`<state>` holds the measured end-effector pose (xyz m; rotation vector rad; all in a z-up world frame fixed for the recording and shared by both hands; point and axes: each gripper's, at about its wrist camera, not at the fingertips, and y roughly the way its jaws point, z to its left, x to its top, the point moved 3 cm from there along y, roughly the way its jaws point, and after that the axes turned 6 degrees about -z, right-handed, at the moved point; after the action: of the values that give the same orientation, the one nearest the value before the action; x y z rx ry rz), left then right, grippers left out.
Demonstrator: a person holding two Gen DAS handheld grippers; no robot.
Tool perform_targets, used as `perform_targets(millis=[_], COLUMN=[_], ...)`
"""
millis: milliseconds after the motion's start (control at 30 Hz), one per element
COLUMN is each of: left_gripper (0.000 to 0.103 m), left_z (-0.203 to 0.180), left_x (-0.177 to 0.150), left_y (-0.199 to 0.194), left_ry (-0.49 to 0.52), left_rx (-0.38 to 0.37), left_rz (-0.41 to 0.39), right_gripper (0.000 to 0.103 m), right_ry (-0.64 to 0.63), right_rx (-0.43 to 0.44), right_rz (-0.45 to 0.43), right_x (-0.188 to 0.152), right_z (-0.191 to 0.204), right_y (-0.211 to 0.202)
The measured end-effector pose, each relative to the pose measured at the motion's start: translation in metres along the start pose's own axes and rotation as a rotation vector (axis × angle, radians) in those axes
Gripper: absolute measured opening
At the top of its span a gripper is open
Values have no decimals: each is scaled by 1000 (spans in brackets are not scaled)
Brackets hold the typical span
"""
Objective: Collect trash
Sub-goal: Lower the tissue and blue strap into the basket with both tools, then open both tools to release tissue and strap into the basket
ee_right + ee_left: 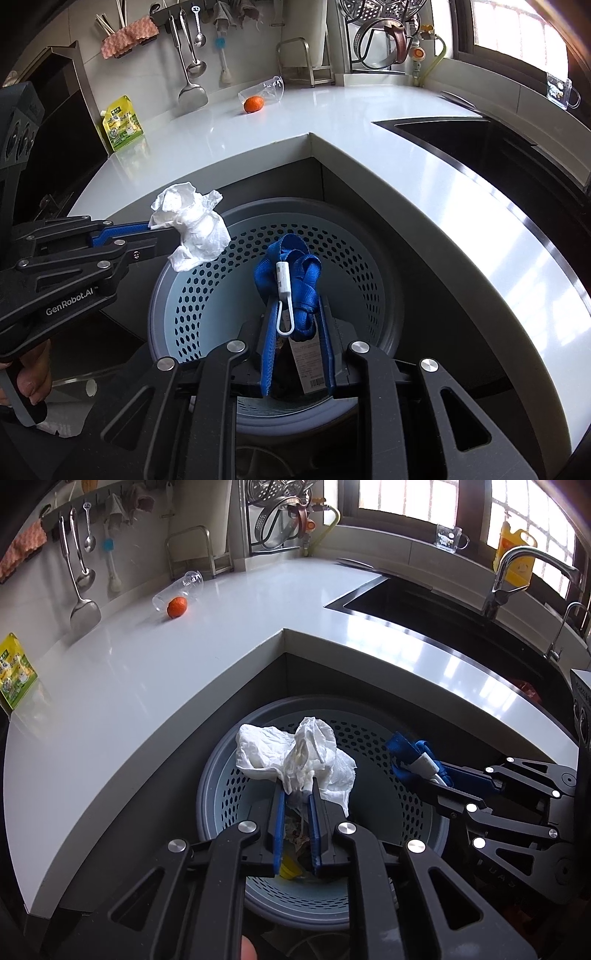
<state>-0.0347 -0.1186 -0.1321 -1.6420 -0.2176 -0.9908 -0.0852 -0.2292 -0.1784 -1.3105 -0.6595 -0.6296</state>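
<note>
Left gripper clamped on tissue over bin | right gripper clamped on blue strap over bin | orange, tipped glass on counter

The white desk bends in an L across the upper half of the frame, glossy, with light patches along its right arm. A clear cup lies on its side near the back wall, top centre, an orange touching its front. A yellow-green pouch leans at the desk's left end. A dark sink is set into the right arm.
</note>
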Motion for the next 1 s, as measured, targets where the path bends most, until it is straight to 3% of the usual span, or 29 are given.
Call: perform_targets(millis=[167,233,300,333,1000], left_gripper=[15,27,80,87,89], left_z=[0,0,2,3,17], left_x=[0,0,1,2,10], left_y=[6,8,8,5,-3], left_ry=[1,-3,-8,-12,-39], left_rx=[2,5,21,42,61], left_rz=[11,17,6,-16,-44], right_gripper=[22,33,38,39,40], right_ry=[-2,4,1,0,0], right_rx=[-2,-5,-6,-7,-5], right_rz=[2,-3,-6,-5,-32], right_x=[0,1,2,3,14], right_z=[0,-1,-1,-1,0], right_y=[3,4,4,5,2])
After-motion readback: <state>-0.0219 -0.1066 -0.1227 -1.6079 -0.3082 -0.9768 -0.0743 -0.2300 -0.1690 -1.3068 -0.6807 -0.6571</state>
